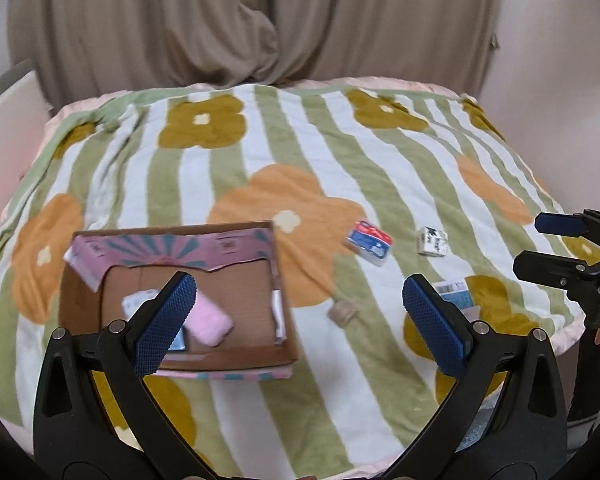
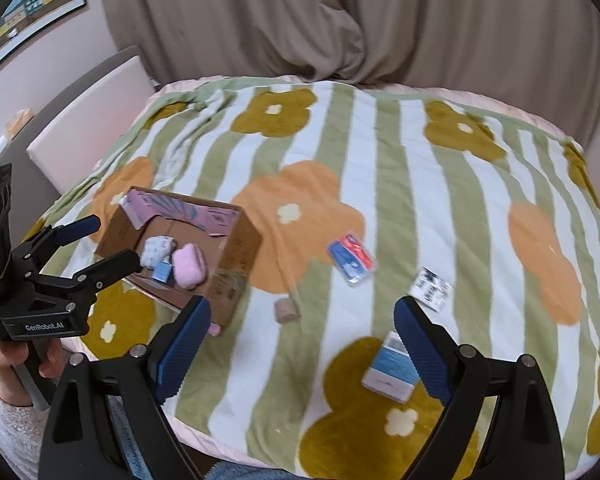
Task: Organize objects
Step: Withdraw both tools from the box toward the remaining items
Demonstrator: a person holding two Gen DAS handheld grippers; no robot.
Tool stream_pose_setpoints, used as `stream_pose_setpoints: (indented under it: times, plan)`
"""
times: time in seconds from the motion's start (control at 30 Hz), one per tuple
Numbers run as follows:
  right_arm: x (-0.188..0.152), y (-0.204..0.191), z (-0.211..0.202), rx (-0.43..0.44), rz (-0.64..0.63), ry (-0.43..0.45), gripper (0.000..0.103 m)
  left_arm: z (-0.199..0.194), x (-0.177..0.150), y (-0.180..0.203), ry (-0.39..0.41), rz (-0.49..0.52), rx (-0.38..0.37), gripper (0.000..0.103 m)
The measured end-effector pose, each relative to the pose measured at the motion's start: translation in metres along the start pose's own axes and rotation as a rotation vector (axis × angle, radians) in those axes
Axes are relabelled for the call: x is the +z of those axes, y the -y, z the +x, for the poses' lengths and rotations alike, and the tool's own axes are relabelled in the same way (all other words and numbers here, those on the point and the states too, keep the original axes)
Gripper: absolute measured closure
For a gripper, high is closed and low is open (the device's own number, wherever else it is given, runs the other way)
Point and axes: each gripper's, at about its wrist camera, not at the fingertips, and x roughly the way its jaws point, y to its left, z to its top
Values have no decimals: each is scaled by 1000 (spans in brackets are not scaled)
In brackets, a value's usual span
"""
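Note:
An open cardboard box (image 1: 236,354) (image 2: 236,256) lies on the flowered blanket at the left; a pink fluffy item (image 1: 210,320) (image 2: 188,266), a white patterned packet (image 2: 156,250) and a small blue box (image 2: 162,271) lie in it. Loose on the blanket are a red-and-blue packet (image 1: 370,240) (image 2: 352,260), a black-and-white packet (image 1: 432,241) (image 2: 430,288), a small beige roll (image 1: 342,312) (image 2: 286,310) and a blue-white box (image 1: 458,294) (image 2: 390,368). My left gripper (image 1: 300,324) (image 2: 100,240) is open and empty above the box's near side. My right gripper (image 2: 300,348) (image 1: 540,244) is open and empty, its right finger next to the blue-white box.
The blanket (image 1: 320,160) (image 2: 420,180) covers a round table. A beige curtain (image 1: 260,20) hangs behind it. A white chair back (image 2: 88,120) stands at the left, with a framed picture (image 2: 32,4) on the wall.

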Motion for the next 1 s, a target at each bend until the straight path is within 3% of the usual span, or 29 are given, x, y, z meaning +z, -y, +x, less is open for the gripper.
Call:
stream_pose_setpoints:
  times: [0.3,1.0]
  plan:
    - [-35,35,15,-93,59,-46,12,46,-1,53,-53,98,-38,0]
    - [-85,85,94,-162,136,-71,12,184,5,112,-160,247,-86,0]
